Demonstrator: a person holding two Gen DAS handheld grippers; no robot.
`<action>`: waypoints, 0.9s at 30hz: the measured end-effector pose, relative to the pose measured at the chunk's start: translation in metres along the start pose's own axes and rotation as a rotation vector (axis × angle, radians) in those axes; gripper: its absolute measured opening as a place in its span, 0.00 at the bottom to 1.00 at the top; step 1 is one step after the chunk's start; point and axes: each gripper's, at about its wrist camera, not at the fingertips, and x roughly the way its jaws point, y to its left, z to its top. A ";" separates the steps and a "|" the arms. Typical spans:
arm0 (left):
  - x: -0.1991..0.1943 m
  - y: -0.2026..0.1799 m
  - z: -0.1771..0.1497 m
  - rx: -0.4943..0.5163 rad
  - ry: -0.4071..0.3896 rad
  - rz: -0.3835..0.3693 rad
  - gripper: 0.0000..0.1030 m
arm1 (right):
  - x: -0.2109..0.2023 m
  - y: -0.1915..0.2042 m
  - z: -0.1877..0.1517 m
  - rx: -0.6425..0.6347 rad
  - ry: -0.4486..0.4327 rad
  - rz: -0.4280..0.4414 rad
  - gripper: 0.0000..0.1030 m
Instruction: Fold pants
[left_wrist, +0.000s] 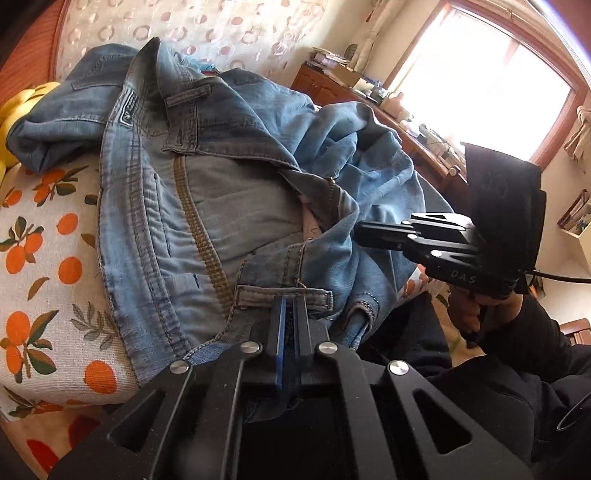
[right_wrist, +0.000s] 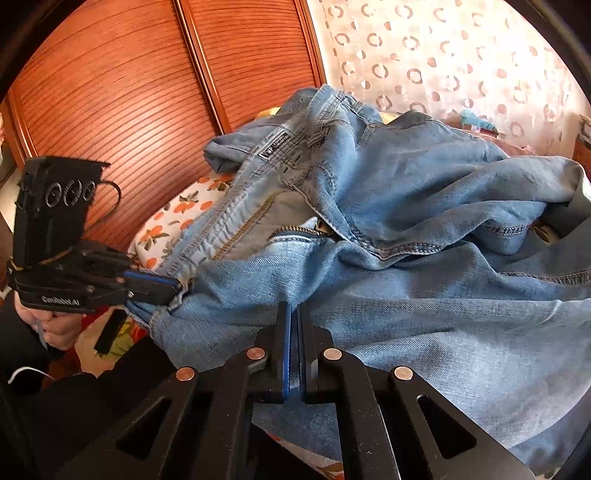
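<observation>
Pale blue denim pants (left_wrist: 229, 192) are lying in a crumpled heap on an orange-fruit-print bedsheet (left_wrist: 44, 236), with the waistband facing the person, the fly gaping open and a woven belt (left_wrist: 201, 229) running through the inside of the waist. The left gripper (left_wrist: 290, 301) is pinching the waistband at a belt loop (left_wrist: 284, 295), its blue-padded jaws drawn narrow on the fabric; in the right wrist view its tips are sitting at the waist corner. The right gripper (right_wrist: 293, 308) is likewise closing tight on a fold of denim near the waist, and it is reaching in from the side in the left wrist view, where its tips are disappearing among the cloth. Judging from this arrangement, several risks are arising. The left grip is catching mainly the loop rather than the full band, so a lift is likely to let the heavy denim slip or twist free. The legs are bunching toward the far side near the yellow object (left_wrist: 14, 118), so spreading them may drag wrinkles into the fold. The loose belt may be sliding or snagging, and the open fly is leaving the two waist halves free to shift out of line.
</observation>
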 end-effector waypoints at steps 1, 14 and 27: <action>-0.002 0.000 -0.001 0.009 -0.001 0.011 0.04 | 0.003 0.001 -0.001 -0.002 0.015 -0.007 0.02; 0.011 0.004 0.012 0.026 -0.006 0.154 0.41 | -0.007 0.000 0.005 0.059 -0.044 -0.032 0.03; 0.017 0.005 0.006 0.013 0.002 0.153 0.43 | -0.006 0.019 0.025 0.066 -0.082 0.026 0.43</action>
